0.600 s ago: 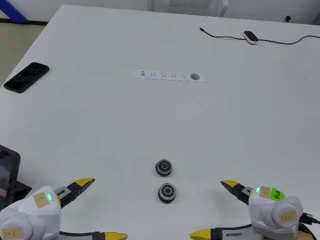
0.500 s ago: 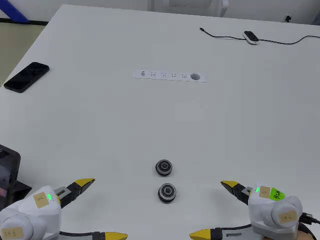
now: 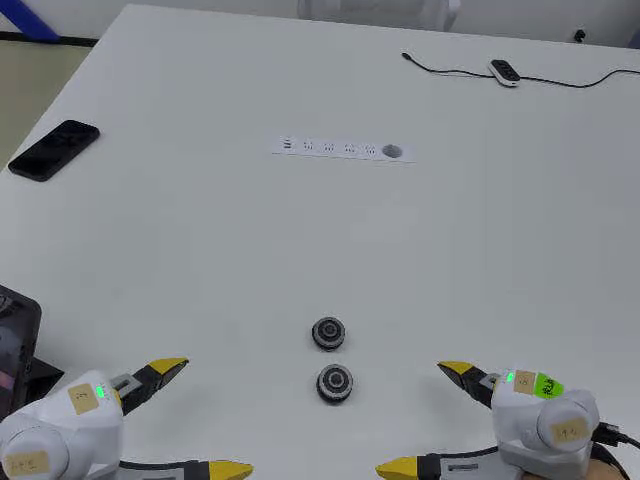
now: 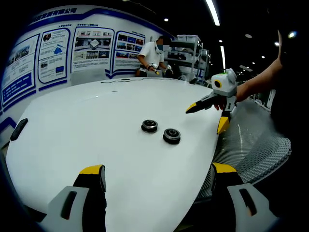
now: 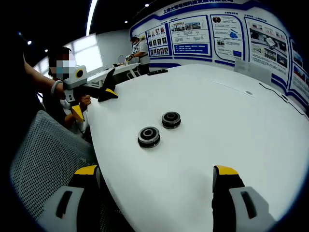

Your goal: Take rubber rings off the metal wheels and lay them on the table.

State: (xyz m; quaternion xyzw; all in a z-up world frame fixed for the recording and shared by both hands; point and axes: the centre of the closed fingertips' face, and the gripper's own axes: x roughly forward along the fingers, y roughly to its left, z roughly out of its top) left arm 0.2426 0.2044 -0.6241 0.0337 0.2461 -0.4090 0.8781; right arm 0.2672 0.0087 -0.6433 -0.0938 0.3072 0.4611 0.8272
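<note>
Two small metal wheels with dark rubber rings lie flat on the white table: the nearer wheel [image 3: 334, 383] [image 4: 171, 136] [image 5: 148, 136] and the farther wheel [image 3: 328, 333] [image 4: 149, 126] [image 5: 171, 119], a short gap apart. My left gripper [image 3: 207, 418] [image 4: 157, 175] hovers open at the table's near edge, left of the wheels. At the near edge to their right, my right gripper [image 3: 425, 418] [image 5: 155, 176] also stands open. Nothing is held between either pair of yellow-tipped jaws.
A white power strip [image 3: 339, 150] lies mid-table. A black phone [image 3: 54, 150] rests at the left edge. A cable with a small remote [image 3: 504, 72] runs along the far right. A dark box [image 3: 15, 335] sits near left. A person [image 4: 152, 55] stands beyond the far end.
Only the camera has shifted slightly; both grippers and both wheels stay where they were.
</note>
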